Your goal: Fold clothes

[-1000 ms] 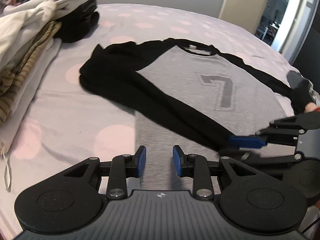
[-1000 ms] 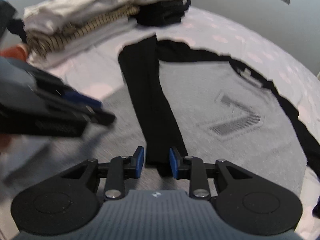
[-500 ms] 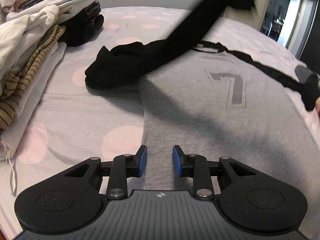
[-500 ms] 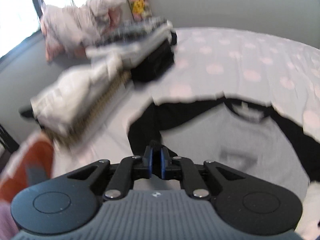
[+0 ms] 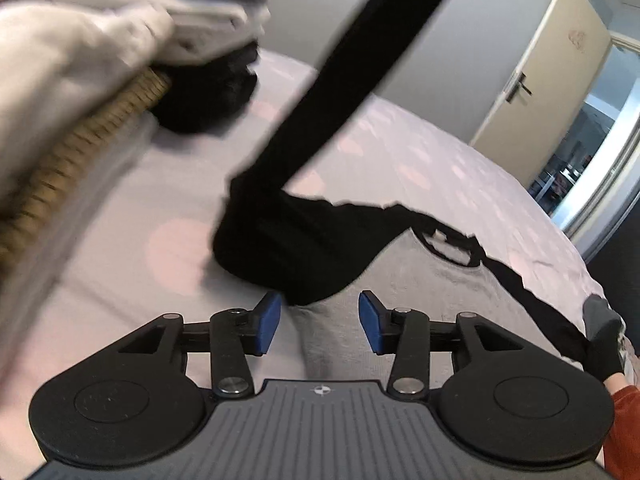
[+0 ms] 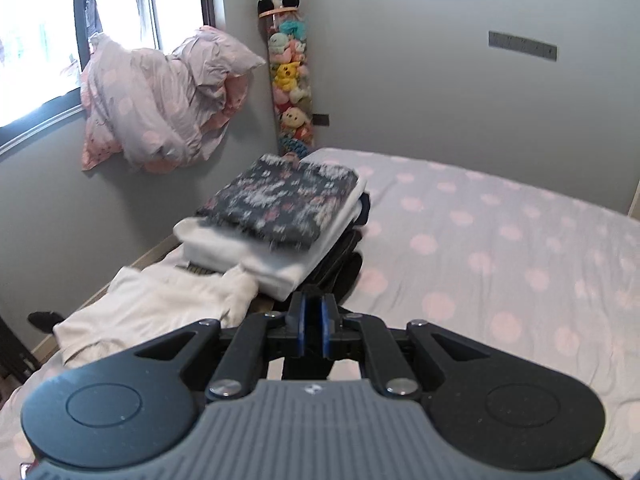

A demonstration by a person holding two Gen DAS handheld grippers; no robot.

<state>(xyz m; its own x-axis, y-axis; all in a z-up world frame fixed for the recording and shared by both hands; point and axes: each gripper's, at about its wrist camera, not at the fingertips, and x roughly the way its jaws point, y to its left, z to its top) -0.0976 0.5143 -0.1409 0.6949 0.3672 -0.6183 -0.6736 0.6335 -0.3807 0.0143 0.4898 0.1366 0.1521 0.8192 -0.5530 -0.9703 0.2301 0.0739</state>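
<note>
A grey shirt point(image 5: 408, 280) with black sleeves and a black collar lies flat on the bed. In the left wrist view its left sleeve point(image 5: 360, 60) rises taut from a bunched black shoulder point(image 5: 288, 256) up out of the top of the picture. My left gripper point(image 5: 319, 322) hovers just short of that shoulder, over the shirt's grey side edge. Its jaws are opening and the pads point(image 5: 268, 322) press on nothing. High above the bed, my right gripper point(image 6: 314, 326) is shut on the black sleeve's end point(image 6: 306, 368), which hangs below the pads.
A stack of folded clothes point(image 6: 280, 216) sits at the bed's left edge point(image 5: 100, 40). The dotted pink sheet point(image 6: 500, 240) stretches beyond. A bundled duvet point(image 6: 160, 100) and plush toys point(image 6: 290, 80) line the wall. A door point(image 5: 540, 72) stands open at right. A person's dark-covered limb point(image 5: 604, 344) rests by the right sleeve.
My right gripper shut on the sleeve's end and rose high, pulling the sleeve off the shirt. The left gripper moved forward to the shoulder and its jaws widened.
</note>
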